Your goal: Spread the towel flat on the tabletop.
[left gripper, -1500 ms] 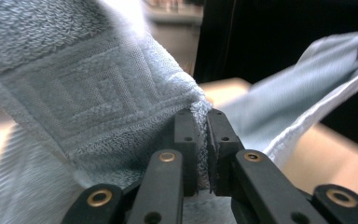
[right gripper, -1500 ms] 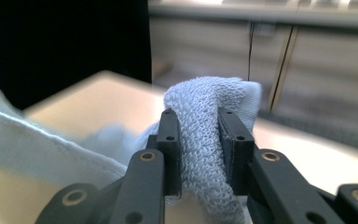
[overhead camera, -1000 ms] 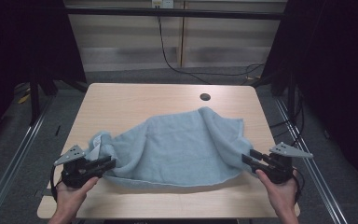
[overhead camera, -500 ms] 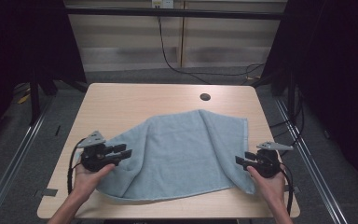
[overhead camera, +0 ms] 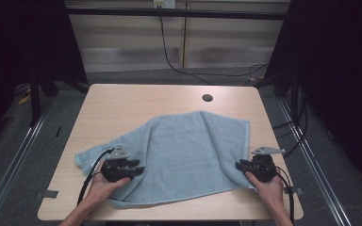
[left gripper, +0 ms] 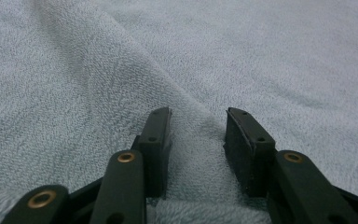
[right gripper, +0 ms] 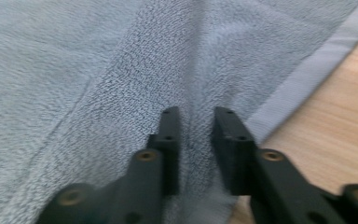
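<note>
- There is one towel point(overhead camera: 188, 155), light blue, and there are two hand-held grippers, one in each hand of the person.
- The towel lies spread on the table point(overhead camera: 122, 108), on the near half of it, with some soft folds; its left corner point(overhead camera: 82, 157) points to the left edge of the table.
- On the far part of the table there is one small dark round hole point(overhead camera: 207, 98); the wood around it is bare.
- Behind the table a black cable point(overhead camera: 169, 52) hangs down in front of a pale wall, and dark frames stand at both sides.
- Nothing stands between the hand-held grippers and the towel.
- The left hand-held gripper point(overhead camera: 134, 167) rests on the near left part of the towel, with its tips pointing to the right, toward the middle of the cloth.
- In the left gripper view its jaws stand partly apart, and a low ridge of towel point(left gripper: 198, 140) rises between them; I cannot tell if the pads press on it.
- The right hand-held gripper point(overhead camera: 240, 165) is at the near right edge of the towel, with its tips pointing to the left.
- Its jaws have just been closing. In the right gripper view they stand narrow, with a fold of towel point(right gripper: 196, 135) between them, near the hem point(right gripper: 307, 74); the pads appear to pinch this fold.
- Bare wood shows just to the right of that hem.
</note>
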Demonstrator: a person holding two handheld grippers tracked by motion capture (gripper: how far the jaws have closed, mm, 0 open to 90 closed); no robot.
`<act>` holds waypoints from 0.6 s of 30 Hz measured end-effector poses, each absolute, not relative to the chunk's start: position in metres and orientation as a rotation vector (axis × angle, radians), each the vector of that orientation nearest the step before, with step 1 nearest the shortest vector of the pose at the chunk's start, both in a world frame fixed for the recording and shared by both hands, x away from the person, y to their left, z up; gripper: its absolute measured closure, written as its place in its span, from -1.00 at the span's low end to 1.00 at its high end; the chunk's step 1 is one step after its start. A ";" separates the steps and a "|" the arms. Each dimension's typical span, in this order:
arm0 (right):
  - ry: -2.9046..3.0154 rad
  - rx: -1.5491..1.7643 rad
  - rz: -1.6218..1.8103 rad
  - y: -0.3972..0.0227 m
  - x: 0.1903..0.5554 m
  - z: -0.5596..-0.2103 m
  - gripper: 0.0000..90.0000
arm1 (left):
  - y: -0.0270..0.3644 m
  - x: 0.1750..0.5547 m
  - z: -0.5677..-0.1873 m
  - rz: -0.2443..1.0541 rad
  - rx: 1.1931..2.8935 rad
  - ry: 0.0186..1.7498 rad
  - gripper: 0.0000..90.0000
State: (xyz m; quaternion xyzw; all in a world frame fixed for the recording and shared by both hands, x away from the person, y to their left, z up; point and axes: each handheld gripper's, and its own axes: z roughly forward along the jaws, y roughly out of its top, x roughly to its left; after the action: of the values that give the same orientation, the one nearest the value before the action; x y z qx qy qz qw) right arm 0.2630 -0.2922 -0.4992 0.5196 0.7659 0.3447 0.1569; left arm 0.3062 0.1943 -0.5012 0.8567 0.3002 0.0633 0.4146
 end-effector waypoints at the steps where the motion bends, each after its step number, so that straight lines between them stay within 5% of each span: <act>1: 2.198 1.464 0.969 -0.292 0.264 -0.499 0.84 | 0.197 0.305 -0.501 0.153 2.153 0.759 0.36; 12: 2.021 1.533 0.983 -0.333 0.282 -0.477 0.93 | 0.216 0.293 -0.500 0.136 2.133 0.803 0.37; 18: 1.908 1.561 1.055 -0.348 0.289 -0.466 0.51 | 0.223 0.286 -0.499 0.095 2.128 0.813 0.36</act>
State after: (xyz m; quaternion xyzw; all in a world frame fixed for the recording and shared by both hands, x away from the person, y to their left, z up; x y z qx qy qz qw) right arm 0.2888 -0.3480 -0.4665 0.5667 0.6929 0.3831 0.2279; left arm 0.2861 0.2225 -0.4988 0.8480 0.3241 0.0377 0.4176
